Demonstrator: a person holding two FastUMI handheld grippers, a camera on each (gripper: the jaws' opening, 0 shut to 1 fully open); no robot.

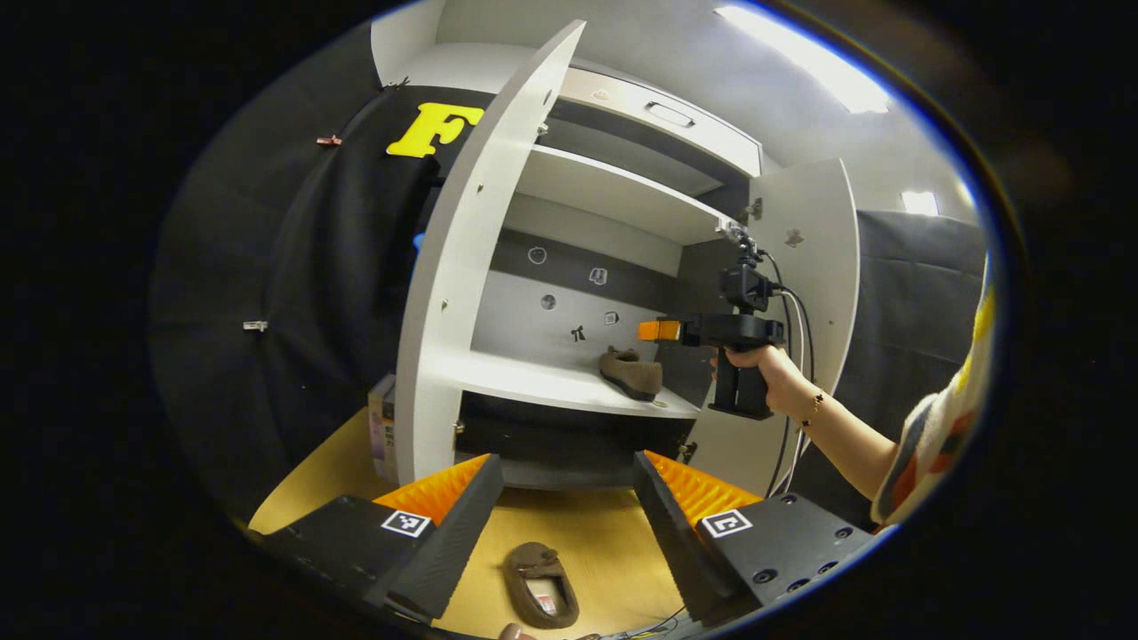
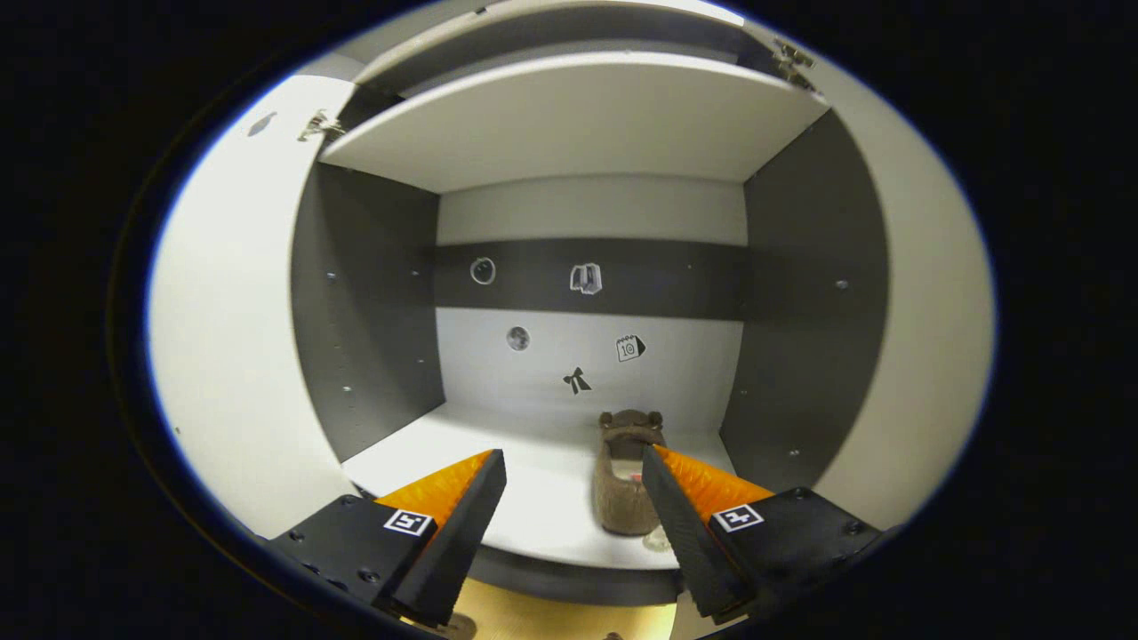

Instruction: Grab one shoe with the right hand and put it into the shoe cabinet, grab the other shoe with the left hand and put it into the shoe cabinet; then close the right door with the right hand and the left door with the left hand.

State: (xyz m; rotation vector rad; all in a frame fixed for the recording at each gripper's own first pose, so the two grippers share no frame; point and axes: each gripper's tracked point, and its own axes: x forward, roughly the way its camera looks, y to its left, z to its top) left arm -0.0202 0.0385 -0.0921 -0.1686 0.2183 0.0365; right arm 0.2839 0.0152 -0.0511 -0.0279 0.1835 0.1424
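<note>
One brown shoe (image 1: 632, 372) lies on the white shelf (image 1: 542, 384) of the shoe cabinet, at its right side. In the right gripper view that shoe (image 2: 624, 484) rests toe-inward just beyond my right gripper (image 2: 573, 462), which is open and holds nothing. My right gripper (image 1: 660, 331) also hangs in front of the cabinet in the left gripper view, held by a hand (image 1: 773, 373). The second brown shoe (image 1: 540, 585) lies on the yellow floor between the fingers of my open left gripper (image 1: 567, 464), below them. Both cabinet doors stand open: left door (image 1: 471, 240), right door (image 1: 805, 267).
An upper shelf (image 2: 578, 116) roofs the compartment. Grey side walls (image 2: 369, 311) close it in on both sides. A box (image 1: 382, 427) stands on the floor beside the left door. Cables (image 1: 787, 444) hang from the right gripper. Black cloth walls surround the booth.
</note>
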